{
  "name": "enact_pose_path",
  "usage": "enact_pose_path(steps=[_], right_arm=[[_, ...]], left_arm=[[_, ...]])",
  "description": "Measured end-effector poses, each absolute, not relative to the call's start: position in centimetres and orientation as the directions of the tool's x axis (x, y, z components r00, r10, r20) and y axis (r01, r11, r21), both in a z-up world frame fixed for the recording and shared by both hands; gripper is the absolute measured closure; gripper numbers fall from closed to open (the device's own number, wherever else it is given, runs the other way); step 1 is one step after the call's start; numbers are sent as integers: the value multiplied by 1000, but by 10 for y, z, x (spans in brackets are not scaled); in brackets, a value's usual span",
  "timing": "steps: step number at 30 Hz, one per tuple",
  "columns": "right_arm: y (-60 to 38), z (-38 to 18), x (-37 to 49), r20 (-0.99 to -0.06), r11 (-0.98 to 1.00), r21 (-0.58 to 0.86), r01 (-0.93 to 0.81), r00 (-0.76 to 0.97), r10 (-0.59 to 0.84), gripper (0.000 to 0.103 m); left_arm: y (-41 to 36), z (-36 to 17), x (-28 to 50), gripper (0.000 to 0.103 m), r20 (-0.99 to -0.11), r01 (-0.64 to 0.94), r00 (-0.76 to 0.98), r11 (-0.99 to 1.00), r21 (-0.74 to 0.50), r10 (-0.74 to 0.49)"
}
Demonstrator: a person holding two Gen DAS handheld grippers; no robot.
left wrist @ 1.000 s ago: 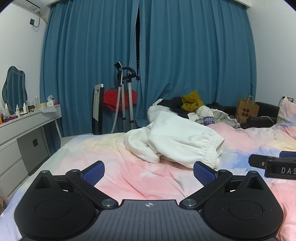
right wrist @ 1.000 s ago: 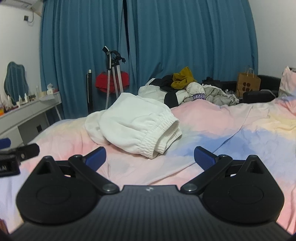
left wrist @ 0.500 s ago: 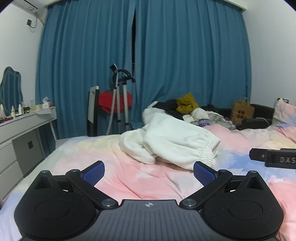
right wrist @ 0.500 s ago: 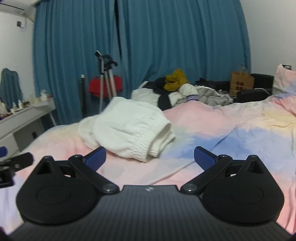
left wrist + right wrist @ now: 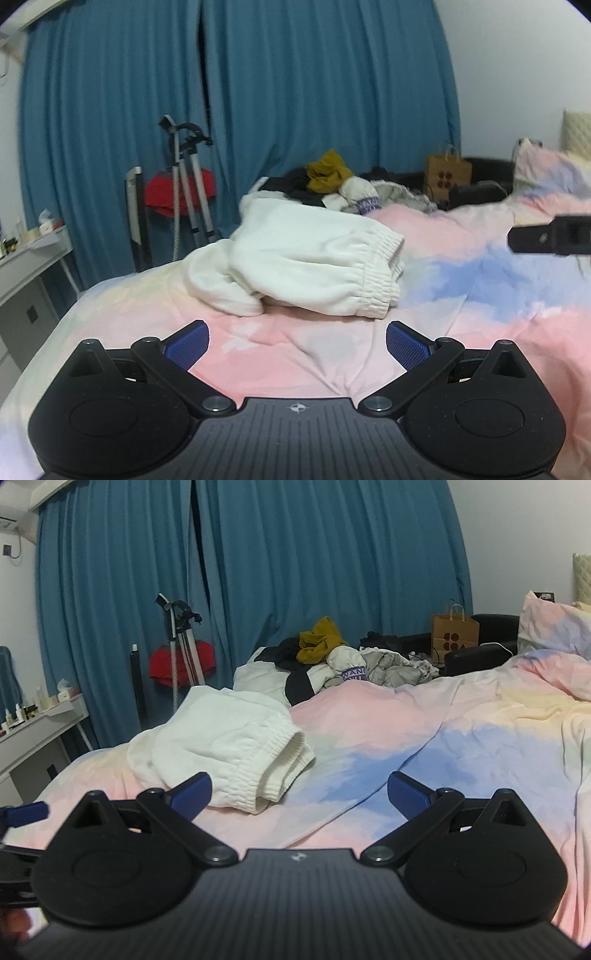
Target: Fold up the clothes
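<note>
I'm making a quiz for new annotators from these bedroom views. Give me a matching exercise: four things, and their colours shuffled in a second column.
Things:
1. sweatpants lying on the bed
2. curtains
3. paper bag
4. garment atop the clothes pile

Colours:
A. brown
B. mustard yellow
C. white
D. blue

Pairs: 1-C, 2-D, 3-A, 4-B

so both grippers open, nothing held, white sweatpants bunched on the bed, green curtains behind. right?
Wrong only on the colour: the curtains are blue, as the right wrist view shows. The rest holds: left gripper and right gripper are both open and hold nothing, and the white sweatpants lie bunched on the bed.
</note>
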State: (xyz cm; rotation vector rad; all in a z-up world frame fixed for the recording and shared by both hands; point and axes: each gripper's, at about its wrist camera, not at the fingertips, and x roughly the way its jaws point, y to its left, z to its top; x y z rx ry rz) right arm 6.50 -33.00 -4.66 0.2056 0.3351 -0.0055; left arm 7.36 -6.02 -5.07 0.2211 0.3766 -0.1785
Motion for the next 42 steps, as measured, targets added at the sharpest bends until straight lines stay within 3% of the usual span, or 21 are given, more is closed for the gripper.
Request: enact_pose_path(steps=[15, 24, 28, 31, 32, 37, 42], right_arm=[[-368, -75, 97, -379, 965, 242, 104, 925, -5, 0], [-383, -106, 124, -440, 947, 286, 146, 898, -5, 0], [-382, -117, 130, -462, 946, 294, 141, 887, 12, 0], [-381, -121, 131, -455, 945, 302, 127, 890, 25, 0], [-381, -122, 132, -449, 945, 303, 125, 893, 25, 0], [-382, -120, 134, -429, 938, 333, 90, 901, 66, 0], [-373, -106, 126, -384, 940, 342, -3, 912, 143, 0]], left_arm=[[-171, -88, 234, 3, -376, 324, 906, 891, 318, -195], [-249, -134, 319, 14, -389, 299, 917, 802, 517, -91], [-263, -146, 344, 30, -349, 228, 937, 800, 555, -25], [-261, -140, 343, 56, -322, 193, 947, 836, 513, -21], [-259, -135, 340, 61, -312, 181, 950, 849, 497, -20], [-222, -89, 300, 71, -251, 154, 967, 896, 415, -50], [-155, -25, 237, 74, -198, 114, 978, 951, 286, -58]])
